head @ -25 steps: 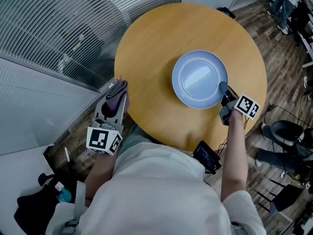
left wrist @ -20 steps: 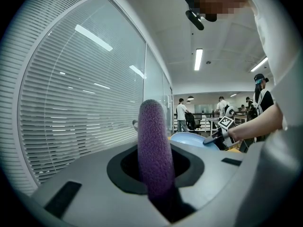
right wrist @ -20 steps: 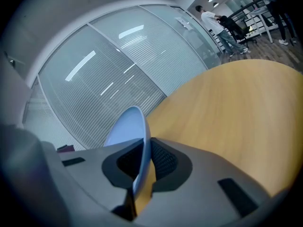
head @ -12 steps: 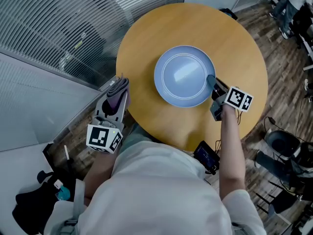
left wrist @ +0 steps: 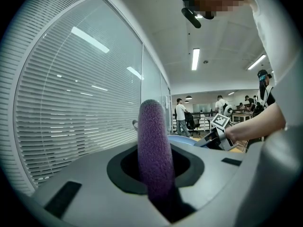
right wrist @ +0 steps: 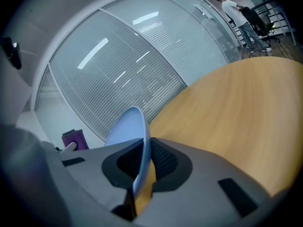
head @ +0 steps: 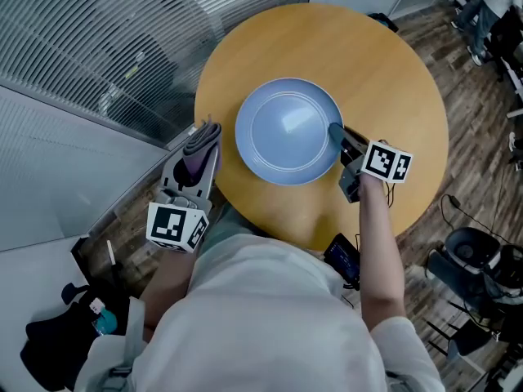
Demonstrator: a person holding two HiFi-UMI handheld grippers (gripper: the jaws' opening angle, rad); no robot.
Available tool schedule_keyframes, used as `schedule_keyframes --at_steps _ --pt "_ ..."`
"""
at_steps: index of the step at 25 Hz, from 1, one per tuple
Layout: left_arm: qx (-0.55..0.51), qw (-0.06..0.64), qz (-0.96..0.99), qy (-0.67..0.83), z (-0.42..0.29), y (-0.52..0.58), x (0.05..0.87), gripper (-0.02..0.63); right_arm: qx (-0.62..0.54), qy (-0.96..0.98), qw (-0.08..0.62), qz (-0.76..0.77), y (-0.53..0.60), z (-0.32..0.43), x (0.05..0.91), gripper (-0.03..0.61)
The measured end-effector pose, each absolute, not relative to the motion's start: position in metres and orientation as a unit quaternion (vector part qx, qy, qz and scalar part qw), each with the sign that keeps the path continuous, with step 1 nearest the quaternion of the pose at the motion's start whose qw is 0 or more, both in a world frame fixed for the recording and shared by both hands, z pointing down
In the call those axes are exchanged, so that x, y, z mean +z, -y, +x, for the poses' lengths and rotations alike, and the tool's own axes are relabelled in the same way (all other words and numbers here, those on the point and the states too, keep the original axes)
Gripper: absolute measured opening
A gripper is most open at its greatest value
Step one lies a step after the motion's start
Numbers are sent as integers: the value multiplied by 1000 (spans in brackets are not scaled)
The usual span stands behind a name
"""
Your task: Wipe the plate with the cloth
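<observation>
A pale blue plate (head: 288, 131) hangs over the round wooden table (head: 384, 72), held by its right rim. My right gripper (head: 337, 137) is shut on that rim; in the right gripper view the plate (right wrist: 129, 126) stands edge-on between the jaws (right wrist: 142, 162). My left gripper (head: 200, 149) sits at the table's left edge, shut on a folded purple cloth (head: 198, 152). In the left gripper view the cloth (left wrist: 154, 150) sticks up between the jaws, and the plate (left wrist: 182, 140) and the right gripper (left wrist: 215, 134) show beyond it.
A window wall with blinds (head: 139, 47) runs along the left. A dark phone-like device (head: 343, 260) sits at the table's near edge. Office chairs (head: 482, 268) stand on the wooden floor at right. People stand far off in the left gripper view (left wrist: 182, 117).
My right gripper has carried the plate leftward across the table toward the left gripper and the cloth. The left gripper has stayed where it was.
</observation>
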State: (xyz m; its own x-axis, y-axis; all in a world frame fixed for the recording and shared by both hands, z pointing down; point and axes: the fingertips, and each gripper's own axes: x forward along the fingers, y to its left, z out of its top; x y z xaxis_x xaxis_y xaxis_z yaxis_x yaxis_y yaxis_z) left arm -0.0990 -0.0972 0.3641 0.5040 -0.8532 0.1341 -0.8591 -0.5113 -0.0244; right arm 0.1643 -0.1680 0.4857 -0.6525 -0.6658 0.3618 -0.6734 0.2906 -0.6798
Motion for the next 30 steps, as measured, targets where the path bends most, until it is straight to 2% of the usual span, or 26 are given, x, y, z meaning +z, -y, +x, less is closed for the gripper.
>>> schedule_keyframes --at_steps 16,30 --pt "87 -2 876 475 -67 129 345 84 397 825 13 402 156 147 453 37" --pt "162 10 863 478 -61 144 365 84 358 845 34 397 141 124 433 37"
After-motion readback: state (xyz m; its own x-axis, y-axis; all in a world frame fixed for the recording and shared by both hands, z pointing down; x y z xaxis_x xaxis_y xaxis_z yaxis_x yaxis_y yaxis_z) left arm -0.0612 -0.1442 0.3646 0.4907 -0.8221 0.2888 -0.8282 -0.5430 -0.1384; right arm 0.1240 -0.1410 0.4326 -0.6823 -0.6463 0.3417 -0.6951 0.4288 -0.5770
